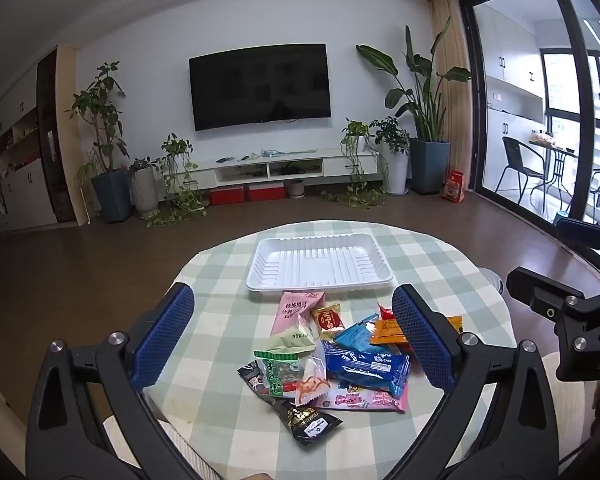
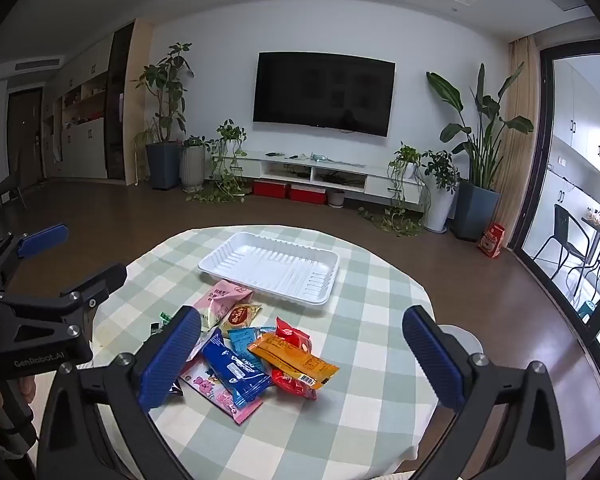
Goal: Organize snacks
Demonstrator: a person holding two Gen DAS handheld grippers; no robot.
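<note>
1. my left gripper (image 1: 293,330) is spread wide, gripping nothing; the heap of snack packets (image 1: 324,356) lies between and just beyond its blue pads (image 1: 164,336).
2. my right gripper (image 2: 302,354) is spread wide too, nothing between its pads (image 2: 170,360); the same heap (image 2: 260,356) sits ahead, nearer its left finger.
3. only the left view shows the near-left side of the heap: a green packet (image 1: 278,372), a black packet (image 1: 306,420) closest to me, and a clear packet with orange print (image 1: 310,384).
4. the right view hides those behind its left finger, but shows the orange packet (image 2: 294,358) fully, lying over a red packet (image 2: 292,384); in the left view the orange packet (image 1: 388,332) is half hidden behind my right-hand pad.
5. both views show the dark blue packet (image 1: 366,366) resting on a pink cartoon-print packet (image 1: 360,398), and a pink packet (image 1: 296,312) at the far end, its tip touching or just short of the white tray (image 1: 320,240).
6. the tray lies beyond the heap, nothing in it.
7. each view catches the other gripper at its edge: the right one at the left view's right, the left one at the right view's left.
8. everything sits on a round table with a green-and-white checked cloth (image 1: 440,264).
9. beyond: brown floor, a wall-mounted television (image 1: 260,84), a low white cabinet (image 1: 288,164), potted plants (image 1: 100,120) either side, and glass doors (image 1: 540,100) to the right.
</note>
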